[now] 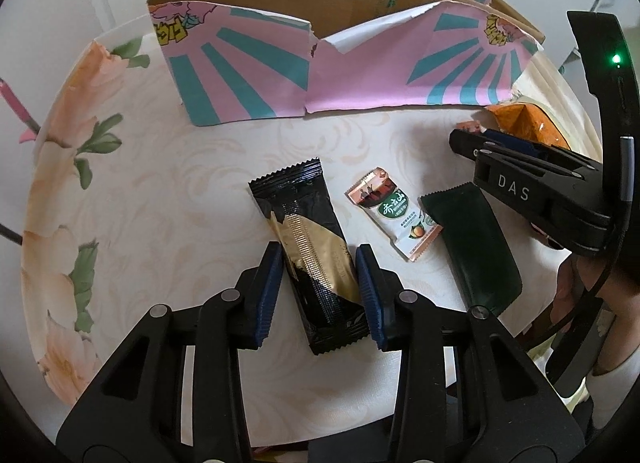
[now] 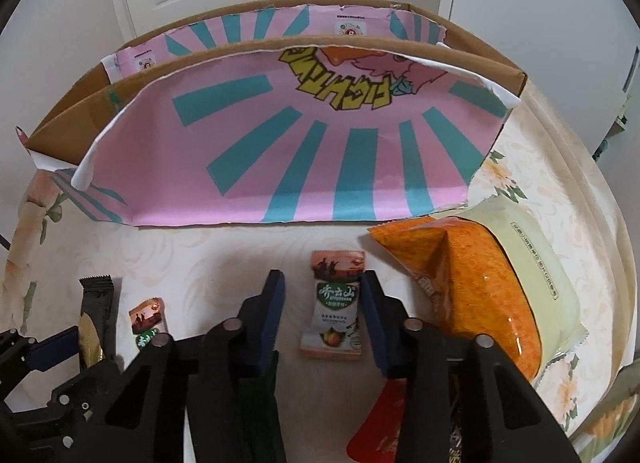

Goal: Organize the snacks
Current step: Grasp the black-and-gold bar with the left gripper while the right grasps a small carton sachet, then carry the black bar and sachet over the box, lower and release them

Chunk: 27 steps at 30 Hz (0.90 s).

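Note:
My left gripper (image 1: 318, 263) is open, its blue pads on either side of a black and gold snack bar (image 1: 310, 255) lying on the table, close to touching it. My right gripper (image 2: 324, 295) is open around a small white and orange snack packet (image 2: 335, 305) that lies flat. A second packet of the same kind (image 1: 394, 213) lies next to the bar, beside a dark green packet (image 1: 472, 251). The pink and teal cardboard box (image 2: 304, 151) stands open at the back of the table. The right gripper also shows at the right of the left wrist view (image 1: 472, 143).
An orange snack bag (image 2: 480, 287) and a pale green pack (image 2: 536, 263) lie right of the right gripper. A red packet (image 2: 380, 423) lies under it. The table has a floral cloth (image 1: 160, 203) and rounded edges. A door stands behind the box.

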Available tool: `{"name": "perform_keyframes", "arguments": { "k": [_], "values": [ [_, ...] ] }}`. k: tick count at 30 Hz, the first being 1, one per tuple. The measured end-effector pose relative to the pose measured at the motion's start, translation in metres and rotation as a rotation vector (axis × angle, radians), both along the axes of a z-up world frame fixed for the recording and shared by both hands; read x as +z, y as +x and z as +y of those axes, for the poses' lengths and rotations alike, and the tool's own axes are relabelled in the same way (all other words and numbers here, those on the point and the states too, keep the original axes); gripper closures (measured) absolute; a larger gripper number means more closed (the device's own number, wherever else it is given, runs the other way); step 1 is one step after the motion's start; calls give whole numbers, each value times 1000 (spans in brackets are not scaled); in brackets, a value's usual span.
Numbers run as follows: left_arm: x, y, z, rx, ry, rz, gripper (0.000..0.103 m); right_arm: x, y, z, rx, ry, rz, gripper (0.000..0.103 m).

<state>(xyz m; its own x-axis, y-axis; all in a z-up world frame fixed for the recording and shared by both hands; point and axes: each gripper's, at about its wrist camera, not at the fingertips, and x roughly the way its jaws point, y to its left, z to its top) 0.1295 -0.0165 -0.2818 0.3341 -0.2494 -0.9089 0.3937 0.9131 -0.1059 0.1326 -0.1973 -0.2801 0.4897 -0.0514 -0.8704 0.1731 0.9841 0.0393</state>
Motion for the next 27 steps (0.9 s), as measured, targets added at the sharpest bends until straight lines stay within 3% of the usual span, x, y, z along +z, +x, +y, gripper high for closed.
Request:
{"name": "perform_keyframes", "arguments": {
  "k": [2,9,16,27],
  "values": [
    [2,-1,1,9,-2,-6,69,-1,1,1,10,4,-4,80],
    [12,-9,1,57,-1,-45,70,2,0,0,44,38,-13,82],
    [32,-18,2,105,-5,-80,70,30,-12,-5,87,75,-50,82],
    [115,-36,-14,180,-37,-178,70,98,-34,-14,203,138,-137,82]
  ]
}}
